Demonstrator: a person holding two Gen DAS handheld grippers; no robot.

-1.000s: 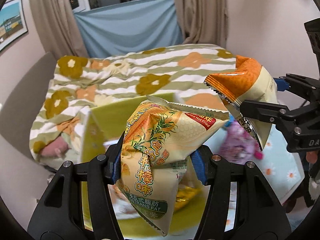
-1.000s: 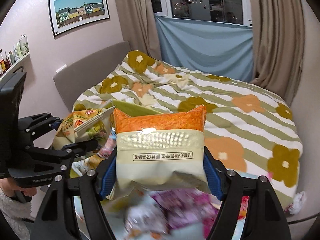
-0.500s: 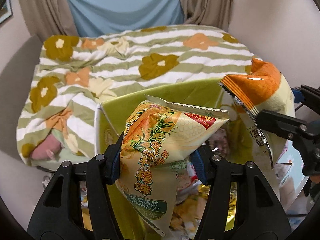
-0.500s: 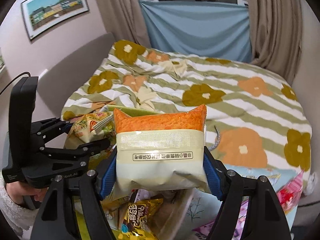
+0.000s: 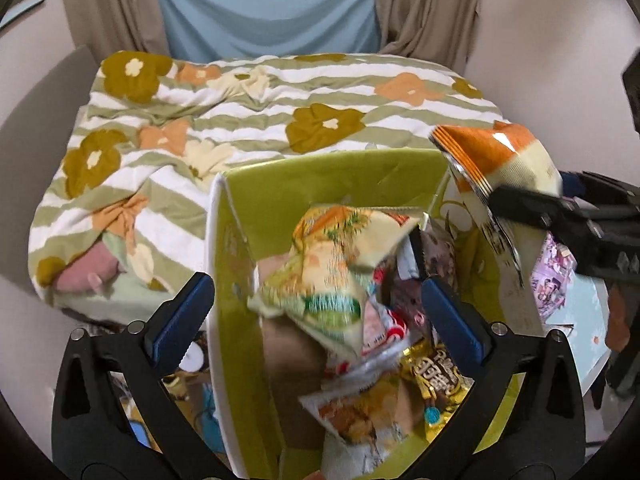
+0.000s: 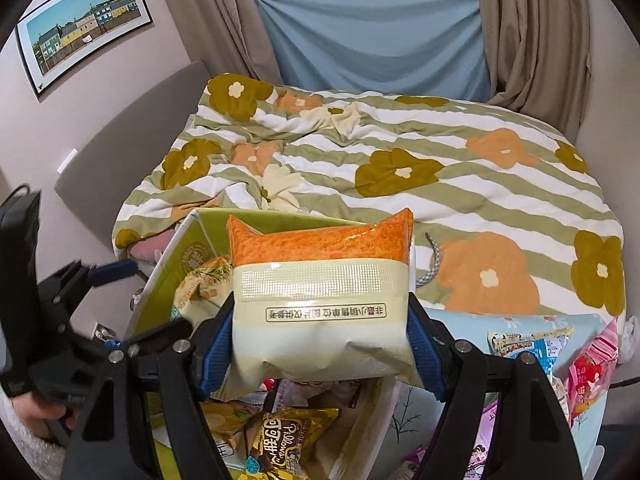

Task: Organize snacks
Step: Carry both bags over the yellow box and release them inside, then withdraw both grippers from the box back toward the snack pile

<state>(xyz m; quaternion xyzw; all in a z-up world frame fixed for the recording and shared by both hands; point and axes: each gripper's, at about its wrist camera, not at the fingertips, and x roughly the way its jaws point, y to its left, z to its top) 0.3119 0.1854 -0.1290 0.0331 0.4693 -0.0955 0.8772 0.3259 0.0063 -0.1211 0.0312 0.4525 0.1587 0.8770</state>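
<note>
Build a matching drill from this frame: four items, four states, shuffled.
Items:
1. left gripper
2. right gripper
3. yellow-green snack bag
4. green box

States:
A. clamped on the orange-and-cream snack bag
B. blurred, loose above the box
C. gripper opening, pads touching nothing
D. already holds several snack packs

Pairs: 1-C, 2-A, 3-B, 4-D
</note>
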